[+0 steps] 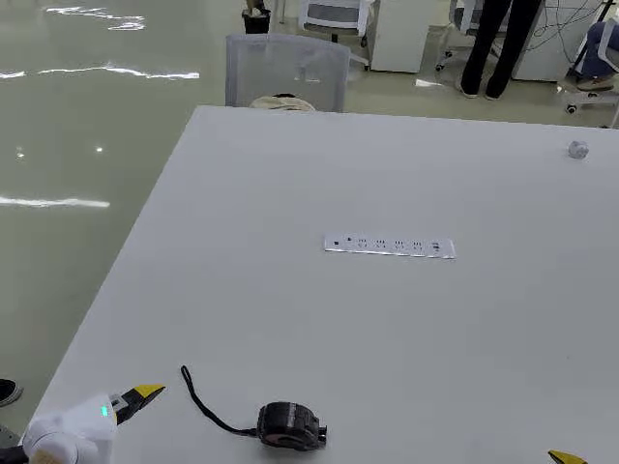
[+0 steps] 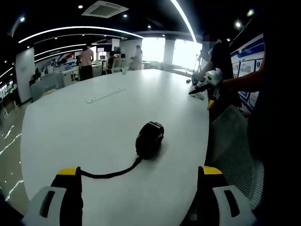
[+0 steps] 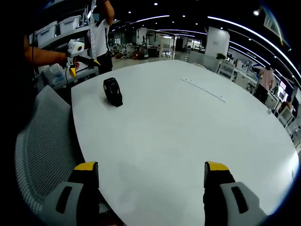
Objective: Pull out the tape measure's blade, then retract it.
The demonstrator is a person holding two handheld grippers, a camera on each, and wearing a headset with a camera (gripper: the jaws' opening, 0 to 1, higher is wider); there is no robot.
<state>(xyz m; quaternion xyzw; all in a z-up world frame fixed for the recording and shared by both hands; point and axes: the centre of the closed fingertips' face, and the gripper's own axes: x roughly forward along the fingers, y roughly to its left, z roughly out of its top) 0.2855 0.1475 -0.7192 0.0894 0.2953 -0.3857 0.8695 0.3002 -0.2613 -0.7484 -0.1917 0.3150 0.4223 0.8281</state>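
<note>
Find the tape measure (image 1: 288, 425) lying at the near edge of the worktop (image 1: 387, 174), with its blade wound fully in and its black wrist strap (image 1: 203, 401) trailing away to the left. With no blade drawn yet, judge the task as barely begun.

See the left tongs (image 2: 139, 172) spread wide and holding nothing, aimed along the strap toward the case, probably lined up to pin the body down. See the right tongs (image 3: 151, 165) likewise wide open and empty, hovering off the near right edge well apart from the case, likely left free to catch the blade's hook. Cannot tell which side of the case carries that hook.

Expect the case to slide on the smooth top unless clamped first. Leave the power strip (image 1: 389, 246) at mid-worktop alone, well clear of the work.
</note>
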